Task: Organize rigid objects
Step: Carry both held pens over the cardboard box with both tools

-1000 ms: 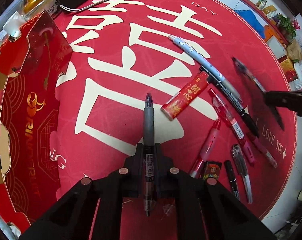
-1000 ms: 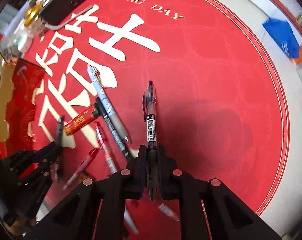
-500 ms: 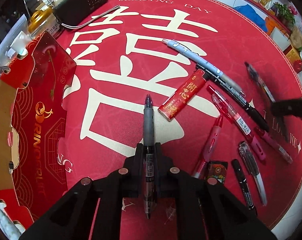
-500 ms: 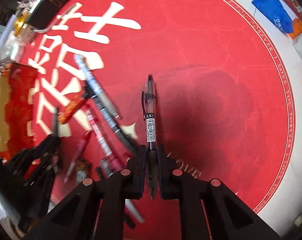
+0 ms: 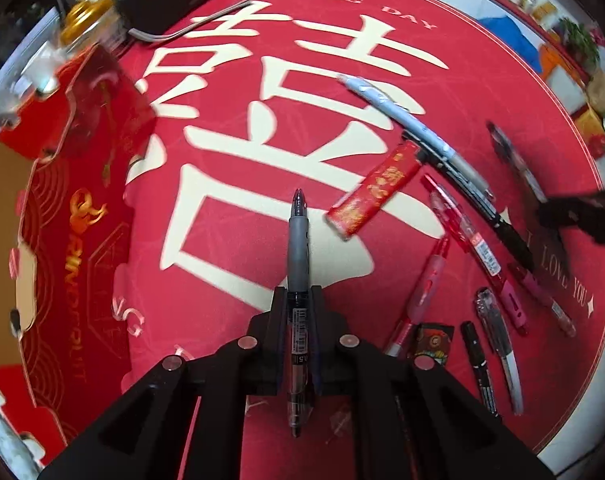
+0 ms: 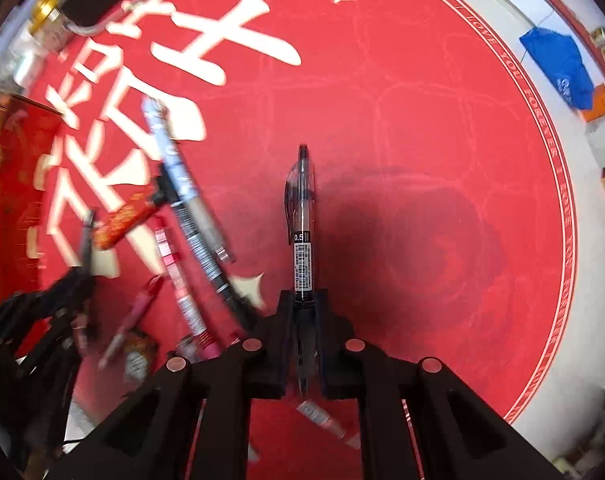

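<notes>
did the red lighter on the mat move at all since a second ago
No. The red lighter lies at the same spot on the mat's cream character, its black end still against the black pen beside it. Its shift within the picture comes from the camera moving.

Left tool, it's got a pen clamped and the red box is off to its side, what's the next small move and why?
Probably carry the left tool sideways toward the open red box. Its jaws are already shut on a grey-grip pen held above the red mat, and the box looks like the likely container. The right tool also grips a pen, so keep the two apart.
</notes>
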The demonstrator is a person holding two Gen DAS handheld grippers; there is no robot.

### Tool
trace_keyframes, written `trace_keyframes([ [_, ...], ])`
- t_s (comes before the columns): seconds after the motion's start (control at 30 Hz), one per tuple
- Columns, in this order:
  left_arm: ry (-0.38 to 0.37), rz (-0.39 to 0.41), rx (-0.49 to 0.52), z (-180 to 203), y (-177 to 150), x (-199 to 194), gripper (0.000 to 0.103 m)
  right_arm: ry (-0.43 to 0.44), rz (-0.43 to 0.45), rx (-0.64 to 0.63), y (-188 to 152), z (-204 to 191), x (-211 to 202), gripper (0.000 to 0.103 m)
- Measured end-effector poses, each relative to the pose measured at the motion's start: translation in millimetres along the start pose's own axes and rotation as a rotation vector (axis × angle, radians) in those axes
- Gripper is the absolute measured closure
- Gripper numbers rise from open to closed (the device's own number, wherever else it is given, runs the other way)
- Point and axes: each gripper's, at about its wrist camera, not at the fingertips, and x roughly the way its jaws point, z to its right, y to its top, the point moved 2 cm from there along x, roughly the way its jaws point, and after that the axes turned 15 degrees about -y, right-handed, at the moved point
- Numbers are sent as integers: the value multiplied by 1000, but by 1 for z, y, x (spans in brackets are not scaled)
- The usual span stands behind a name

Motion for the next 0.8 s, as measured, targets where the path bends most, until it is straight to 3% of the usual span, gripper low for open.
trace_keyframes([
  [0.2, -11, 48, -35, 2, -8, -33, 93, 142, -24, 121, -40, 15, -25, 92],
  [0.4, -25, 83, -49, 11, -15, -66, 93, 215, -31, 154, -66, 12, -52, 92],
  [0.6, -16, 96, -106, 4, -20, -98, 93, 273, 9, 137, -60, -18, -89, 92],
  [0.8, 30, 146, -207, -37, -27, -137, 93, 304, 89, 51, -41, -77, -131, 92],
])
